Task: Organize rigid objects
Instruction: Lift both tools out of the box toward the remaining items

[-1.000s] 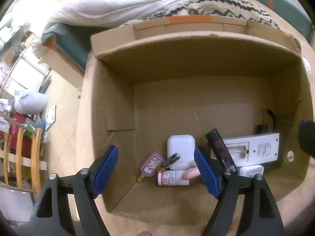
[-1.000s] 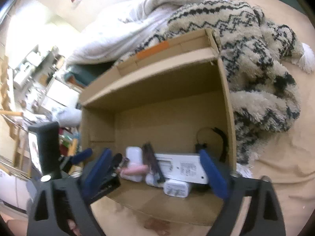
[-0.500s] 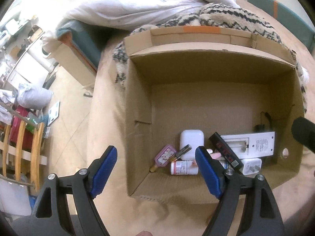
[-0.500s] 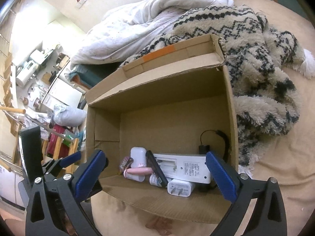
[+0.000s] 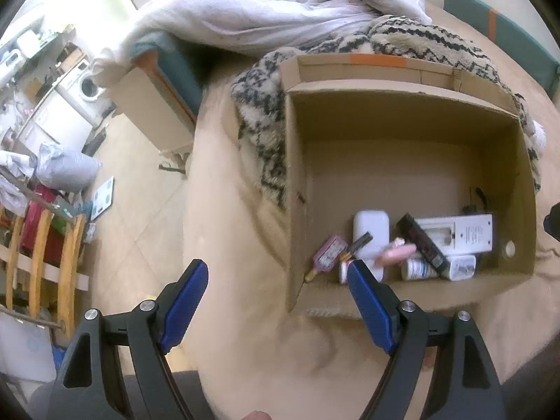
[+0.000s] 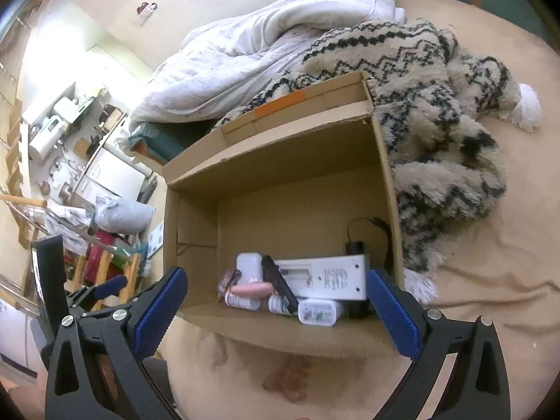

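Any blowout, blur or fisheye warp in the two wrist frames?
Left wrist: blown out top left, cardboard box edges bowed, contents soft but legible. Right wrist: overexposed wall at left, white duvet keeps detail, black vignette in the corners.

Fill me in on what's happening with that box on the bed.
A person holds a two-finger gripper in each hand. The left gripper and the right gripper are both open and empty, outside the cardboard box. At the box's near end lie a white remote, a white case, a pink tube and a white charger plug.
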Action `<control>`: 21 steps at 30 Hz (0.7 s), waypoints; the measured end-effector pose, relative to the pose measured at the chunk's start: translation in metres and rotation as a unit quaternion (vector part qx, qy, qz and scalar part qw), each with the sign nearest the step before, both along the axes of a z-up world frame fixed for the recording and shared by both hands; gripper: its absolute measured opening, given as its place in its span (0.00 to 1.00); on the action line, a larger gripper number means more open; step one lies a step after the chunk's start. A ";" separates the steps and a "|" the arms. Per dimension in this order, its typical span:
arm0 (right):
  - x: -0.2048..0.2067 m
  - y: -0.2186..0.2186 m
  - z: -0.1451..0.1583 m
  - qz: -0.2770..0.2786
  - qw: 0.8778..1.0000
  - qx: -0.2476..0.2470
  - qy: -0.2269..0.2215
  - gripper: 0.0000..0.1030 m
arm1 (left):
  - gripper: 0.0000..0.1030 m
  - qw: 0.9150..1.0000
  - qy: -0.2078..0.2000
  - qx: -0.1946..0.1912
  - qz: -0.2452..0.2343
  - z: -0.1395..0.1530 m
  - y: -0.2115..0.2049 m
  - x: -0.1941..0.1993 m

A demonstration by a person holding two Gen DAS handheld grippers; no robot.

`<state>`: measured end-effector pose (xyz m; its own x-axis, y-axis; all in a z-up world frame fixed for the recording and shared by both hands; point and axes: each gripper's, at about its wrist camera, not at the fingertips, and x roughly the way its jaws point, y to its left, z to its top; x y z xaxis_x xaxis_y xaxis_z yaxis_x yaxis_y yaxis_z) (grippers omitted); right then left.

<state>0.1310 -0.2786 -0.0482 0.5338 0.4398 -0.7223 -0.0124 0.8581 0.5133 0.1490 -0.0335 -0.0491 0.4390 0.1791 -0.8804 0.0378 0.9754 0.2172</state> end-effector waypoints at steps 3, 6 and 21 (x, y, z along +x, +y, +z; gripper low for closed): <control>-0.013 0.000 0.004 0.002 1.000 -0.006 -0.002 1.00 | 0.78 0.999 0.023 -0.039 0.021 0.001 0.019 -0.011; -0.026 -0.002 0.000 -0.006 1.000 -0.002 0.006 1.00 | 0.78 0.997 0.035 -0.061 0.030 -0.001 0.030 -0.020; -0.060 0.015 -0.043 -0.024 0.996 -0.027 0.083 1.00 | 0.78 0.982 0.105 -0.133 0.082 -0.046 0.064 -0.041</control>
<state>0.0707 -0.2640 -0.0916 0.4243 0.3746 -0.8244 0.1098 0.8824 0.4575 0.1084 0.0310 -0.0949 0.2281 -0.0159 -0.9735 -0.1086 0.9932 -0.0417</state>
